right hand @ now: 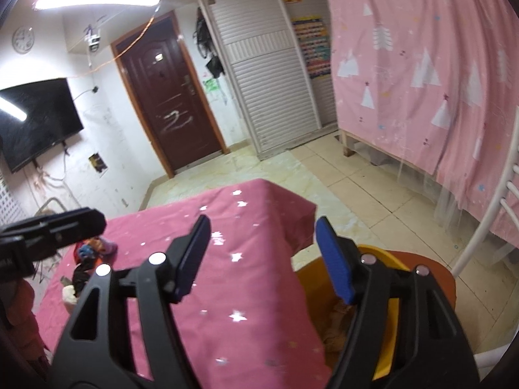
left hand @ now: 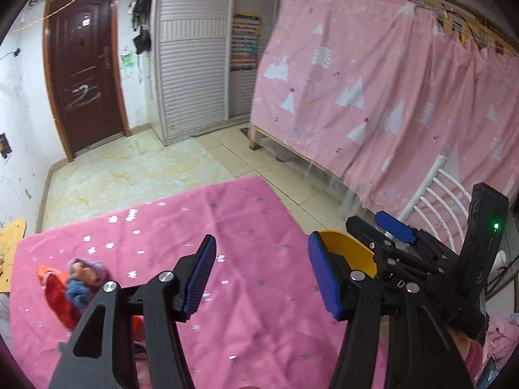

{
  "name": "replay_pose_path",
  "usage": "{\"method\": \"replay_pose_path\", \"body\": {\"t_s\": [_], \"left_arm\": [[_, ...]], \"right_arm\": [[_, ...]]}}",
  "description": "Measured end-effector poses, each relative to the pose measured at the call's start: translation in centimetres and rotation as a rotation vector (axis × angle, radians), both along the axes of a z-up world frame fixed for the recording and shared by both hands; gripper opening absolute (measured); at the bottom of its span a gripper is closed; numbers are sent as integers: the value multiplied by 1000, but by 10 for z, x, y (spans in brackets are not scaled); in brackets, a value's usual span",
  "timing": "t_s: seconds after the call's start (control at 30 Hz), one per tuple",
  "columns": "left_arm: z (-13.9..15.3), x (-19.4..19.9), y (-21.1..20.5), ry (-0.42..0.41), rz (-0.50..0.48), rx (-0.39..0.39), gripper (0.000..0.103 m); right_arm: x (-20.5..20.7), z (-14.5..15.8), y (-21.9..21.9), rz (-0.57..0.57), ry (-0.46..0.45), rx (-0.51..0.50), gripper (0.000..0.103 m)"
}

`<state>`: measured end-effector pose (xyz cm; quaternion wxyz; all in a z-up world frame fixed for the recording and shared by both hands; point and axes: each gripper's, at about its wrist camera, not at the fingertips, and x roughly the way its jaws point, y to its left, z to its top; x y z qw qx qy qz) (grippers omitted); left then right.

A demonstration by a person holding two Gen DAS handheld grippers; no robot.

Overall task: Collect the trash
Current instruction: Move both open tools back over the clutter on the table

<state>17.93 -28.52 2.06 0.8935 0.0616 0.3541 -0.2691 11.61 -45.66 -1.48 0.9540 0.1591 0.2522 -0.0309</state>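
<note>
The trash (left hand: 76,287) lies in a small heap on the far left part of the counter (left hand: 227,291): a crumpled red wrapper with soft blue and purple knitted-looking scraps on top, all limp and irregular, so it should squash easily under a pinch. In the right wrist view the same heap (right hand: 87,256) looks darker and more mixed, and what each piece is cannot be told. The counter is draped in a pink cloth with silver stars, lightly creased, which could drag along with a low grasp. At the counter's right edge sits a smooth, rigid yellow bin (right hand: 386,311), probably put there to receive the pieces; something tan lies inside. The left claw (left hand: 261,278) is spread and empty above the cloth. The right claw (right hand: 264,257) is also spread, holding nothing, over the bin's side.
</note>
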Motion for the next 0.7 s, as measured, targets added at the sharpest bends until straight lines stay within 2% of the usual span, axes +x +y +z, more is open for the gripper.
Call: {"method": "replay_pose_path", "body": {"t_s": [0.33, 0.57, 0.7], "left_arm": [[11, 7, 66, -36, 86, -7, 55], [12, 19, 121, -49, 170, 17, 57], [8, 29, 153, -52, 216, 45, 63]], "right_arm": [[17, 12, 62, 105, 10, -52, 66], [22, 11, 111, 193, 28, -85, 70], [26, 8, 133, 237, 48, -108, 70]]}}
